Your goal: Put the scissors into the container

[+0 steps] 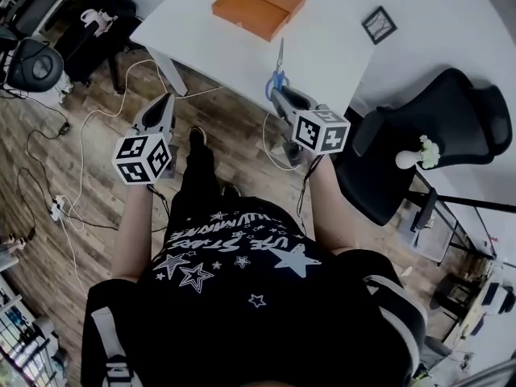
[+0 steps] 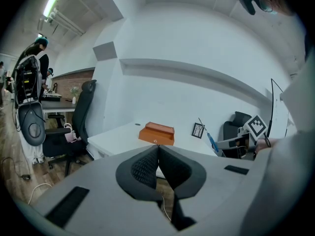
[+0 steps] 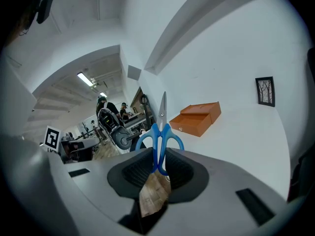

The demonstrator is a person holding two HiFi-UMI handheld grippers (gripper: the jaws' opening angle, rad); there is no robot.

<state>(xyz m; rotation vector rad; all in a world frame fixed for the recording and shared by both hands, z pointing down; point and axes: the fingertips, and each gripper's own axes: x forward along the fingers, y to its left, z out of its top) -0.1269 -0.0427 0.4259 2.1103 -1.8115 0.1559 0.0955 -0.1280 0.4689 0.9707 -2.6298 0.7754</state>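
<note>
Blue-handled scissors (image 3: pixel 161 137) stand upright between the jaws of my right gripper (image 3: pixel 159 157), which is shut on the handles with the blades pointing away. In the head view the scissors (image 1: pixel 278 72) hang over the near edge of the white table (image 1: pixel 339 55), with the right gripper (image 1: pixel 281 95) just below them. The orange container (image 1: pixel 260 2) lies open farther back on the table, also seen as the orange box (image 3: pixel 196 118). My left gripper (image 2: pixel 158 150) is shut on nothing and hangs over the wooden floor, left of the table, at the left gripper (image 1: pixel 166 101).
A small framed picture (image 1: pixel 378 24) lies on the table right of the container. A black office chair (image 1: pixel 435 123) stands to the right. Cables (image 1: pixel 97 135) trail over the wooden floor. Other chairs and desks (image 2: pixel 74 127) stand to the left.
</note>
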